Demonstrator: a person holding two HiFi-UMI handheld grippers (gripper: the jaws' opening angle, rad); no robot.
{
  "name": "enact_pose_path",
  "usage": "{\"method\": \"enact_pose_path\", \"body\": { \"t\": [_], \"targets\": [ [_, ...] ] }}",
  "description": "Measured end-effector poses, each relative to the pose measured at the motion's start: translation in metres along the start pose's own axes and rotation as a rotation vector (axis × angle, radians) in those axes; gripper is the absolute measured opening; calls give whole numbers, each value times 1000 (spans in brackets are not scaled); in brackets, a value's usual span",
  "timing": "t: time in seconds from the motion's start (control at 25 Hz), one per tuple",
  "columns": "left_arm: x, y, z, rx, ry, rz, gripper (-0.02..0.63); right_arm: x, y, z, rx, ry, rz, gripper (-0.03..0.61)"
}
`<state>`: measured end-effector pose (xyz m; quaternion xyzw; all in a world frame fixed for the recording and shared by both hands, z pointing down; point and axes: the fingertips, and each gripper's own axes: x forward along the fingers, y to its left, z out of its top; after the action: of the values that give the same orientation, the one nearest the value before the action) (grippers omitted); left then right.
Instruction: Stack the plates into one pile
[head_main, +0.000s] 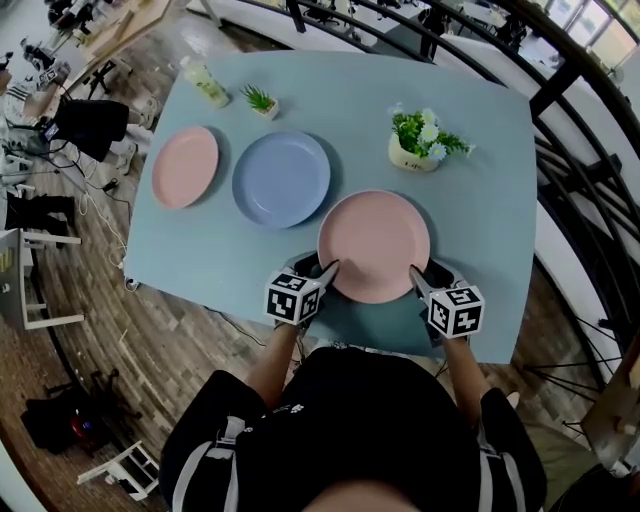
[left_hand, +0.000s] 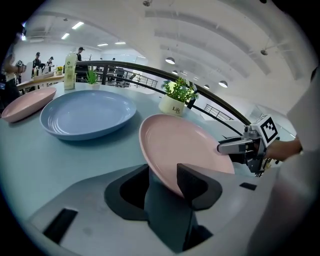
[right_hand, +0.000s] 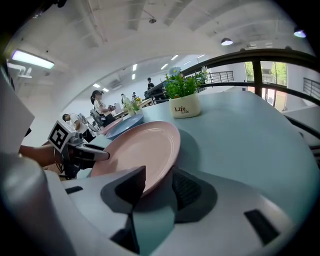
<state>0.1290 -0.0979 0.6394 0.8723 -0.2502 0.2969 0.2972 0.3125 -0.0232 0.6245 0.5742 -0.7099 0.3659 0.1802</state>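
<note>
A large pink plate (head_main: 373, 245) lies near the front edge of the blue table, and both grippers grip its near rim. My left gripper (head_main: 327, 272) is shut on the rim at the plate's left. In the left gripper view the large pink plate (left_hand: 185, 142) runs between the jaws of the left gripper (left_hand: 167, 176). My right gripper (head_main: 416, 277) is shut on the right side of the rim. The right gripper (right_hand: 157, 182) shows the plate's edge (right_hand: 142, 150) between its fingers. A blue plate (head_main: 282, 178) and a smaller pink plate (head_main: 185, 166) lie further left.
A white pot of flowers (head_main: 418, 142) stands behind the large plate on the right. A small potted plant (head_main: 262, 101) and a bottle (head_main: 204, 82) stand at the back left. The table's front edge (head_main: 380, 345) is close to my body. A railing runs along the right.
</note>
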Motion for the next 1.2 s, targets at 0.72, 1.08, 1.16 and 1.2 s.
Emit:
{"method": "enact_pose_path", "body": {
  "t": [0.72, 1.08, 1.16, 1.2],
  "targets": [
    [-55, -44, 4, -21, -116, 48, 170, -53, 20, 12, -42, -109, 36, 152],
    [-85, -63, -30, -84, -155, 109, 170, -69, 40, -3, -92, -115, 106, 152],
    [-94, -65, -35, -95, -162, 125, 170, -72, 47, -5, -100, -119, 126, 152],
    [-98, -64, -38, -102, -165, 130, 170, -72, 51, -5, -102, -123, 136, 152]
  ]
}}
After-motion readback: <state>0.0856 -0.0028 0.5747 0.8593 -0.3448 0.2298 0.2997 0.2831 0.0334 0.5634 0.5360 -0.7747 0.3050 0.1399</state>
